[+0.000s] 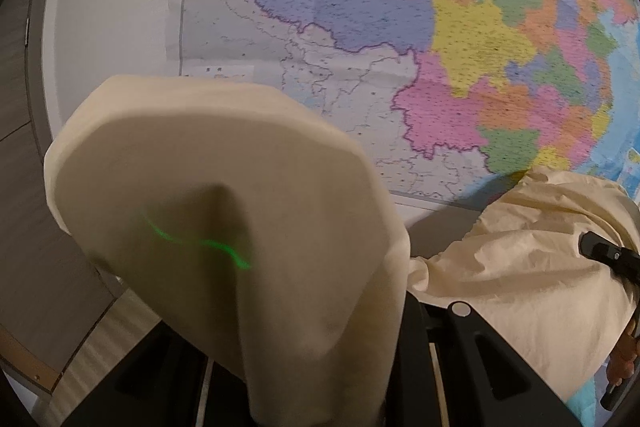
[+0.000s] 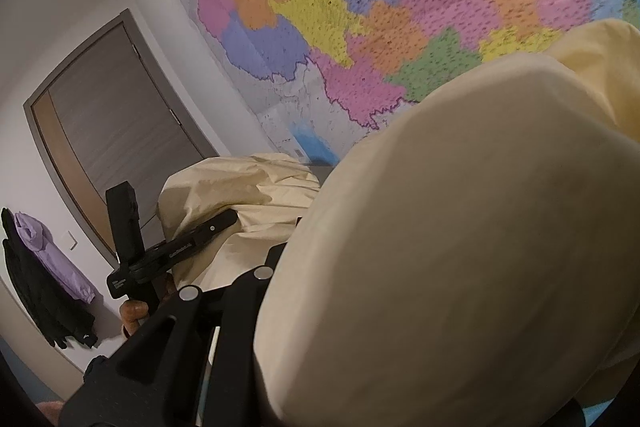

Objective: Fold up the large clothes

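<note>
Cream garment (image 1: pixel 224 211) raised in front of a wall map (image 1: pixel 400 7), one part pinched in each gripper. Left gripper (image 1: pixel 320 403) with jaws narrowed onto the cloth, fingertips buried beneath a bulging fold that drapes forward over them and hides the pads; grip judged from the way the fabric funnels down into the jaws. Right gripper (image 2: pixel 360 387) likewise narrowed onto the same garment (image 2: pixel 460 227), cloth ballooning over its fingers and filling most of the right wrist view. Remainder of the garment slung between the two grippers, seen as a crumpled swag to the right of the left gripper and to the left of the right one. Held high and apart, probably so that the weight of the fabric pulls it open and flat before a fold; no desk or bed visible beneath, so the laying surface cannot be told. Hand (image 2: pixel 134 315) on the handle of the left gripper, visible from the right wrist view. Beyond it, a grey door (image 2: pixel 120 131) and dark and lilac clothes (image 2: pixel 48 267) hanging on the wall. Fold itself judged not yet begun.
</note>
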A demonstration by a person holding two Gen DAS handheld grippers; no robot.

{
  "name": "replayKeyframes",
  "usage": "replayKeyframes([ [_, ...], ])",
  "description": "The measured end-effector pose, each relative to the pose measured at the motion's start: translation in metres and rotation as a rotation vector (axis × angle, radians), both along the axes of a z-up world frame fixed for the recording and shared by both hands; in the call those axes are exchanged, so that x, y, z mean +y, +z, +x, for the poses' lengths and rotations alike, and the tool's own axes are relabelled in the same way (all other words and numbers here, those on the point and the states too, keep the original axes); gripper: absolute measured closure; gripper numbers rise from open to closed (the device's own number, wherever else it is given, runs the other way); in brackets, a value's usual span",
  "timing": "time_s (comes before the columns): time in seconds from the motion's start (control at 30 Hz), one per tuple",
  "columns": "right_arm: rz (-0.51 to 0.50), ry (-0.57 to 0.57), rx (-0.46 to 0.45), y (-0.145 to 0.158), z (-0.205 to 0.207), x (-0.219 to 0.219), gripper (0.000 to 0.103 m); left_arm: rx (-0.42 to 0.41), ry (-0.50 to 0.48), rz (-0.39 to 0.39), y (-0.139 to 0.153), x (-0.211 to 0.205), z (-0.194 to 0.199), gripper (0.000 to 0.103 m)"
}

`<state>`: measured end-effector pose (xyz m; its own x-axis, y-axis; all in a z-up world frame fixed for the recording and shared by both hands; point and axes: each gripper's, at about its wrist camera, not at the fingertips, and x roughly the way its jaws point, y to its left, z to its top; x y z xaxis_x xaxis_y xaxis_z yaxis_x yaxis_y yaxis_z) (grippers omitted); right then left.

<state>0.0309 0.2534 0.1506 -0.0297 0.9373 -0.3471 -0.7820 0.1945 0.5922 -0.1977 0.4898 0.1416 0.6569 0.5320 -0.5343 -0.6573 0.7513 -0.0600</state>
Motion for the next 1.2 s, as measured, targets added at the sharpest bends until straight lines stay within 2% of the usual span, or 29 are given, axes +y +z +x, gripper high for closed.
replayKeyframes([
  [0.5, -0.023, 0.033, -0.013, -0.013, -0.011, 0.020, 0.086, 0.002, 0.063, -0.023, -0.017, 0.035, -0.004, 0.086],
  [1.2, -0.059, 0.018, -0.071, -0.019, -0.018, 0.038, 0.087, 0.036, 0.131, -0.051, -0.043, 0.076, 0.008, 0.086],
])
